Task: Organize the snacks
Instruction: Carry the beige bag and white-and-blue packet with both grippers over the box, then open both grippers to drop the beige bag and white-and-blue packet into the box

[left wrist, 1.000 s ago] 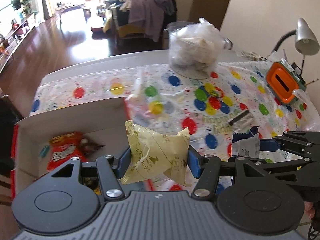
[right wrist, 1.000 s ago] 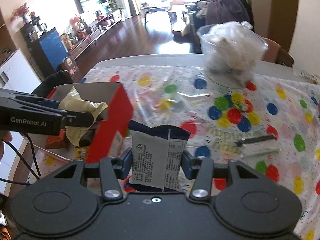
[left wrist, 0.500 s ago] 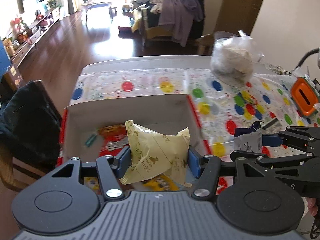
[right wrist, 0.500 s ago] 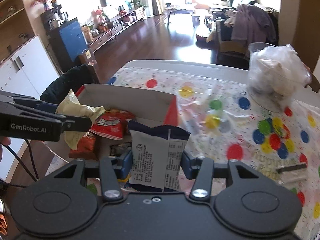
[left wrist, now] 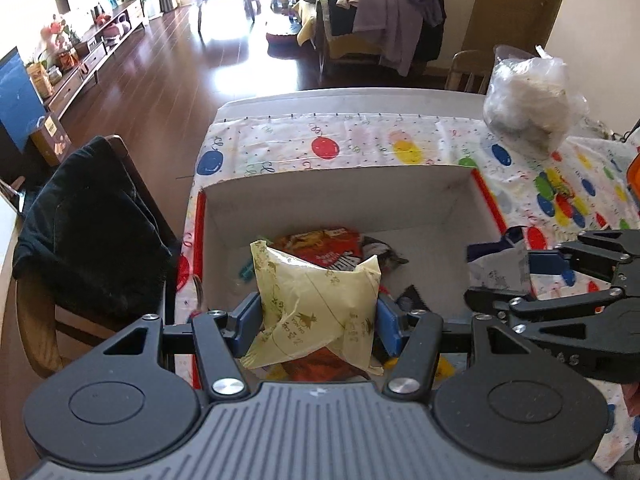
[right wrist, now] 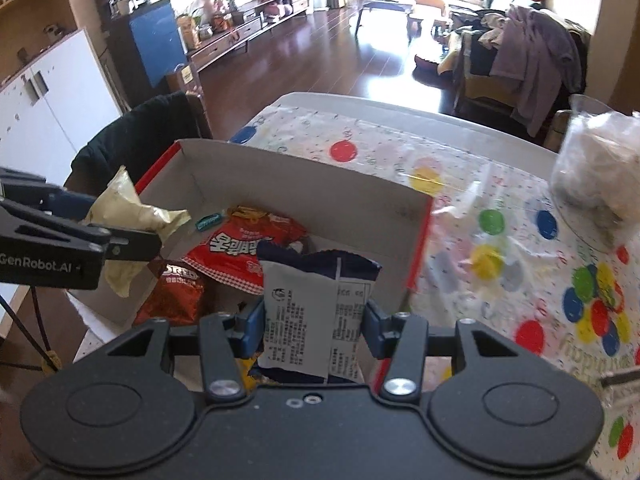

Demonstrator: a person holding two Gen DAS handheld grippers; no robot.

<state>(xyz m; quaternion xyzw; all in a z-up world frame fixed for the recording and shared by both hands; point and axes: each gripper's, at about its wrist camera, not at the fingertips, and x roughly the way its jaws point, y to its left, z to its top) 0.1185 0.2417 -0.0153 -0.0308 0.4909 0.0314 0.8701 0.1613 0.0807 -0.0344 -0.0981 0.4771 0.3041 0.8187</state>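
Snacks now over box [left wrist: 336,196]: left tongs [left wrist: 318,314] grip yellow packet [left wrist: 320,304], right tongs [right wrist: 314,320] grip grey packet [right wrist: 316,312]

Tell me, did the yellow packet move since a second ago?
Yes. The left gripper has carried the yellow packet leftward, from over the spotted tablecloth by the box's corner to above the open box.

Left gripper [left wrist: 318,322] clamped on yellow packet [left wrist: 316,308] above open box [left wrist: 336,192]; right gripper [left wrist: 516,276] alongside, gripping grey packet [left wrist: 496,272].
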